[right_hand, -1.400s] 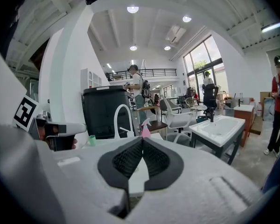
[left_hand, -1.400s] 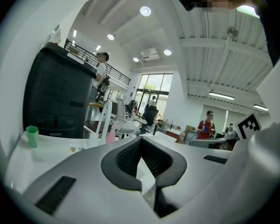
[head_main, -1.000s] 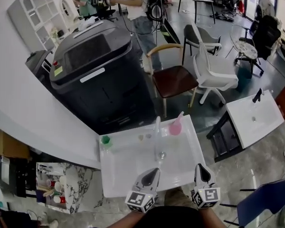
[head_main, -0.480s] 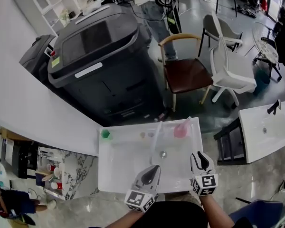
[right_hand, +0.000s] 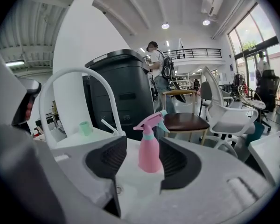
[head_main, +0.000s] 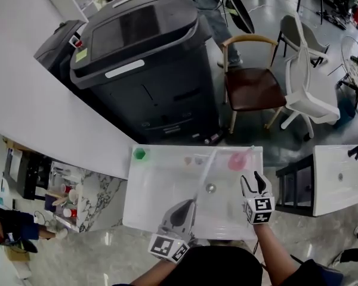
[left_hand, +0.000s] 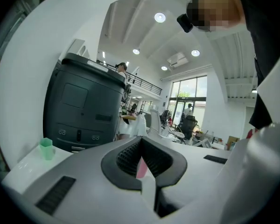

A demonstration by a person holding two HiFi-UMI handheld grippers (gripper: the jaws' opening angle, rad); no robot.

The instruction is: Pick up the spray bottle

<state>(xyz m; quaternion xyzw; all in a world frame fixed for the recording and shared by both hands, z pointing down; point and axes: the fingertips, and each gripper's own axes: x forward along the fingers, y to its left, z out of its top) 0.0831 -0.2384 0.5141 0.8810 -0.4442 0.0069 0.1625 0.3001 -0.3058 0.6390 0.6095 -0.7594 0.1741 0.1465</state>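
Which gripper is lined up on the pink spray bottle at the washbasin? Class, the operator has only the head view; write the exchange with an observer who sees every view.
Observer: The right gripper. In the right gripper view the pink spray bottle stands upright, centred between its jaws, which are opening; the pads are clear of it.
Operator: Is the left gripper ready too?
Observer: No. In the left gripper view the left gripper has its jaw tips together and grips nothing.
Operator: Anything close beside the bottle?
Observer: The arched white faucet rises to its left in the right gripper view, apart from it.
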